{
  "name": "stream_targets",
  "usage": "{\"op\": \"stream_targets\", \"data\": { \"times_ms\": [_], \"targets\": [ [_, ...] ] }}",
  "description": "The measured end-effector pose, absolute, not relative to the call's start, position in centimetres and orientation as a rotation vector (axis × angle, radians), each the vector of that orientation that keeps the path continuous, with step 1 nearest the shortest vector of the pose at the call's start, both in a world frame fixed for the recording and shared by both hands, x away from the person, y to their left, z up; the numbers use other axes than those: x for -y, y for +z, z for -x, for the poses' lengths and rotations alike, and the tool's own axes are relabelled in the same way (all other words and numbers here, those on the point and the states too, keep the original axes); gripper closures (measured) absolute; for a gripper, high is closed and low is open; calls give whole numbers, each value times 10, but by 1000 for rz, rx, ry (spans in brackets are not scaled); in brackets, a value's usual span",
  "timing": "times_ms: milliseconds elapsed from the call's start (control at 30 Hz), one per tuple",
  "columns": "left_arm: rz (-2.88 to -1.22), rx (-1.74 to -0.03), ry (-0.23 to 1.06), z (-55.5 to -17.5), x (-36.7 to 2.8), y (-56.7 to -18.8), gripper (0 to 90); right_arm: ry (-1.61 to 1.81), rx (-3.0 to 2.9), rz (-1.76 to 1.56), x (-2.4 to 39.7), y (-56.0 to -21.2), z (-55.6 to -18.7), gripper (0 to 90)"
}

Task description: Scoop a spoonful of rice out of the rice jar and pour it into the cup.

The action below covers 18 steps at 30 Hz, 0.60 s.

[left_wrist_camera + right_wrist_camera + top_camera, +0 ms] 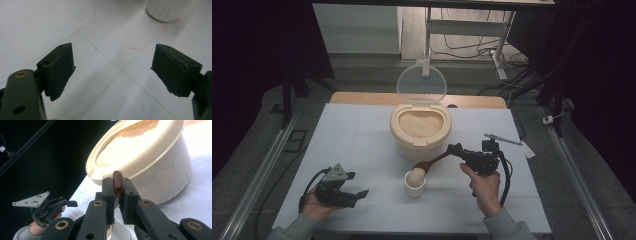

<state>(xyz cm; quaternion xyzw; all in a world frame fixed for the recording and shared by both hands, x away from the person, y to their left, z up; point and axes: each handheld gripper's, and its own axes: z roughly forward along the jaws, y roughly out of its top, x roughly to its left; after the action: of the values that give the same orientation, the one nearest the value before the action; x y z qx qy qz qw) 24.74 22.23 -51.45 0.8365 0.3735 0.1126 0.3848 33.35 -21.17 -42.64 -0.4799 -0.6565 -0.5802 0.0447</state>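
A cream rice container (419, 132), full of rice, stands mid-table with its clear lid (421, 82) raised. In front of it is a small white cup (414, 187) heaped with rice. A brown wooden spoon (432, 162) reaches from my right gripper (456, 149) to the cup's rim. In the right gripper view the right gripper (117, 195) is shut on the spoon handle (117, 181), with the container (155, 170) just behind. My left gripper (354, 192) rests open on the table at the front left. In the left gripper view the left gripper (112, 70) holds nothing and the cup (167, 10) is ahead.
The white tabletop (362, 140) has thin lines and faint red marks (172, 31). Dark floor and rails flank the table, with a desk frame and cables (472, 45) beyond its far edge. The left gripper (47, 206) shows at the left of the right gripper view.
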Motion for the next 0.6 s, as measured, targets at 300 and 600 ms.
{"op": "stream_targets", "data": {
  "times_ms": [300, 600],
  "targets": [
    [-2133, -951, 286, -248, -222, -515, 176, -1838, 2082, 1385, 209, -419, -327, 833],
    [-2135, -952, 286, -248, -222, -515, 177, -1858, 2089, 1355, 211, -420, -326, 833]
  ]
}}
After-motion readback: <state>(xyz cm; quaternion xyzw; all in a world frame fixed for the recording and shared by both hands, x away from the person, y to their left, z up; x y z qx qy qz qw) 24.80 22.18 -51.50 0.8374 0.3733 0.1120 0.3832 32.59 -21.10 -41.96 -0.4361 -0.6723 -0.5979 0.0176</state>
